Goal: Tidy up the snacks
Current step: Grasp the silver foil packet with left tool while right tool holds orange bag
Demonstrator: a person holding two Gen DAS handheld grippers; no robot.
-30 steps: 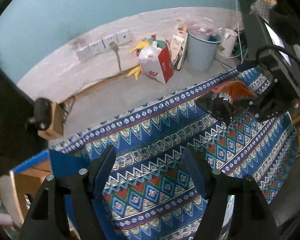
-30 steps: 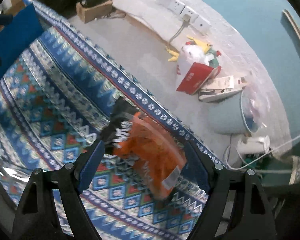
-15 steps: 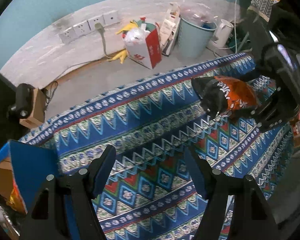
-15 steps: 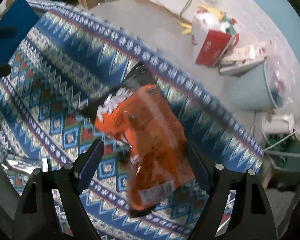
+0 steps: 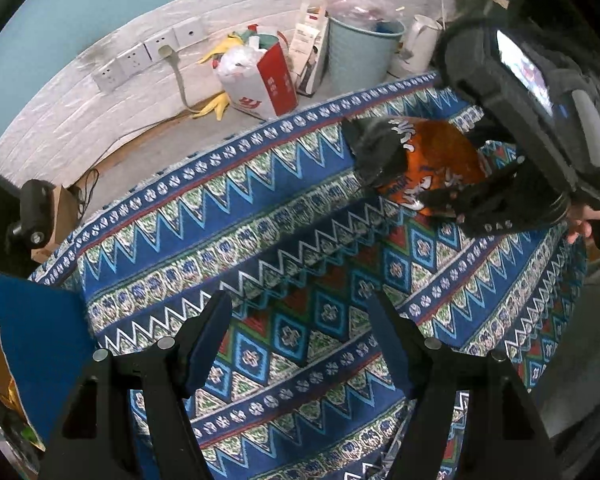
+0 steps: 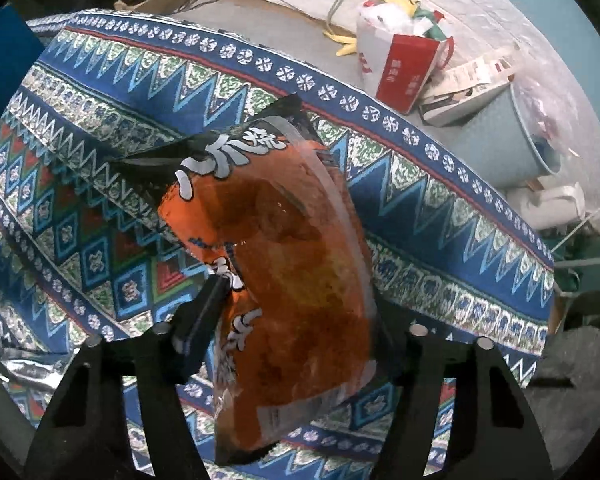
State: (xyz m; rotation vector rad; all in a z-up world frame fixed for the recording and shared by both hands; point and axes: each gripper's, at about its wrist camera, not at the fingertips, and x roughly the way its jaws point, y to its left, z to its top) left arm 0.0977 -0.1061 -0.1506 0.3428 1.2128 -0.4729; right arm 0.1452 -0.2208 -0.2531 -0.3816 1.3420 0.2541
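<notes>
An orange and black snack bag sits between the fingers of my right gripper, which is shut on it and holds it above the patterned cloth. The same bag shows in the left wrist view at the upper right, gripped by the right gripper. My left gripper is open and empty over the patterned cloth. A blue box with snack packs inside stands at the left edge.
On the floor behind the table stand a red and white bag, a pale blue bin and a white kettle. Wall sockets line the wall. A silver foil pack lies on the cloth at the lower left.
My right gripper has closed on the snack bag and lifted it nearer the camera. My left gripper has swung right, so the blue box slid to the left edge.
</notes>
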